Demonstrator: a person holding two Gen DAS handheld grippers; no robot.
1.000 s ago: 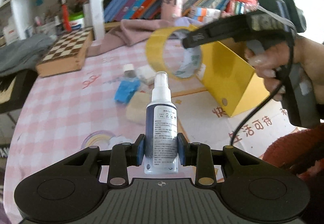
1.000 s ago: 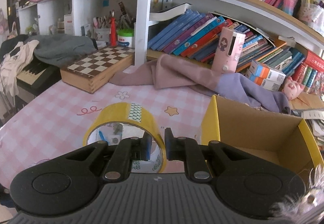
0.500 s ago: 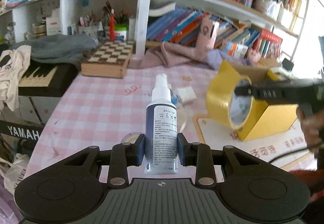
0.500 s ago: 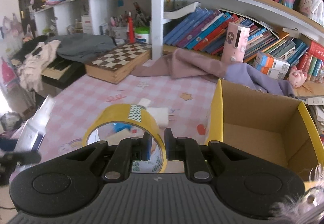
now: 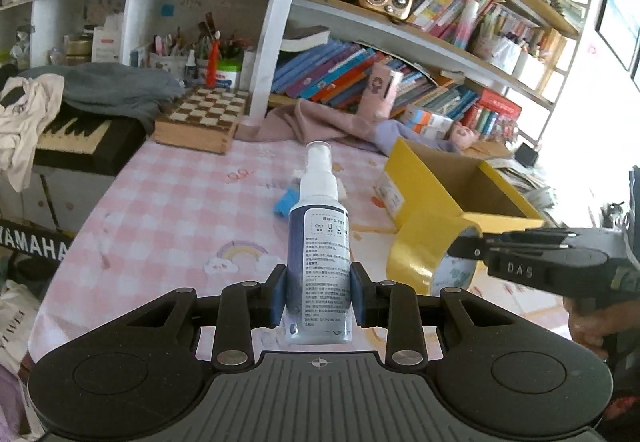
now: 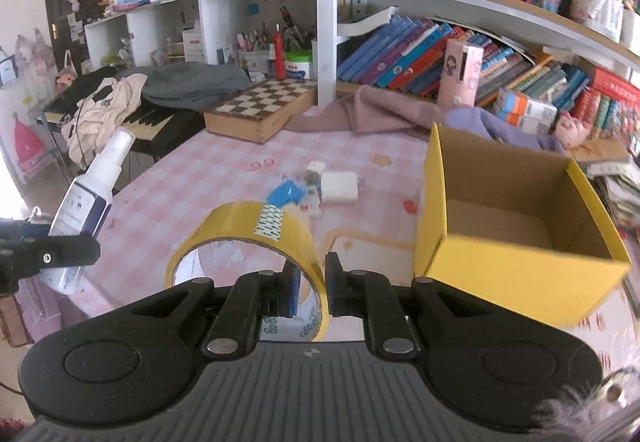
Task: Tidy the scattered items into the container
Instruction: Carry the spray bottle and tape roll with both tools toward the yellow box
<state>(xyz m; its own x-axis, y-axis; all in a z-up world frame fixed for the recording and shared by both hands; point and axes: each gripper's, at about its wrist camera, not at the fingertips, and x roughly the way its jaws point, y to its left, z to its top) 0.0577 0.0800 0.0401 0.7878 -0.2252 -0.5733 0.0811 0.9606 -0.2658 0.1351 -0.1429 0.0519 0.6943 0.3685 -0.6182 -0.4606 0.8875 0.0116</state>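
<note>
While gripped: cylindrical bottle [image 5: 319, 262]; glossy tape ring [image 6: 256, 238].

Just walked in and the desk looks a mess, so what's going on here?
A person is tidying with two tools. The left hand-held gripper is shut on a spray bottle, the right hand-held gripper on the wall of a yellow tape roll. Both are held above the table. The yellow box looks empty; small items still lie on the checked tablecloth.
</note>
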